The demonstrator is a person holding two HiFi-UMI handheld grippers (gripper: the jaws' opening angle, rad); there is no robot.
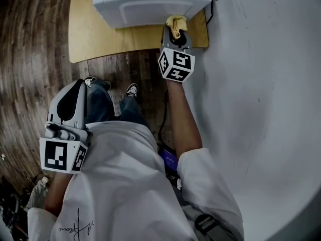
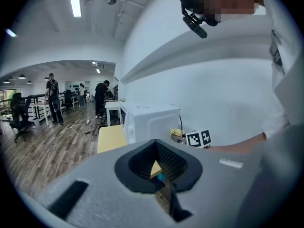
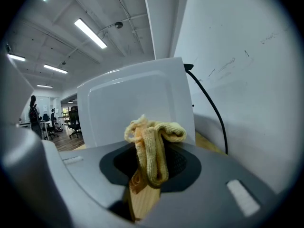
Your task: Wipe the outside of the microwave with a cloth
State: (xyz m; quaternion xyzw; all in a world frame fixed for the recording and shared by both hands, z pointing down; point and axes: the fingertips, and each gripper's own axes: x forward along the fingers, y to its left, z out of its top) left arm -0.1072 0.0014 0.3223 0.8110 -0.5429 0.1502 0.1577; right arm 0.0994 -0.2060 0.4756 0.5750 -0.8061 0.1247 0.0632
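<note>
A white microwave point(image 1: 150, 1) stands on a light wooden table point(image 1: 95, 39). My right gripper point(image 1: 175, 34) is shut on a bunched yellow cloth point(image 1: 176, 24), held at the microwave's front right corner; whether cloth and casing touch I cannot tell. In the right gripper view the cloth point(image 3: 152, 146) hangs over the jaws, with the microwave's white side point(image 3: 137, 103) just beyond. My left gripper point(image 1: 77, 87) hangs low at the person's left side, far from the table, its jaws closed with nothing between them. The left gripper view shows the microwave point(image 2: 152, 120) and the right gripper's marker cube point(image 2: 199, 138) farther off.
A black power cable point(image 1: 213, 4) runs from the microwave's right rear along the white wall point(image 1: 261, 84). The person's feet stand on the wooden floor point(image 1: 35, 59) below the table's front edge. Several people point(image 2: 52, 99) and desks stand far back in the room.
</note>
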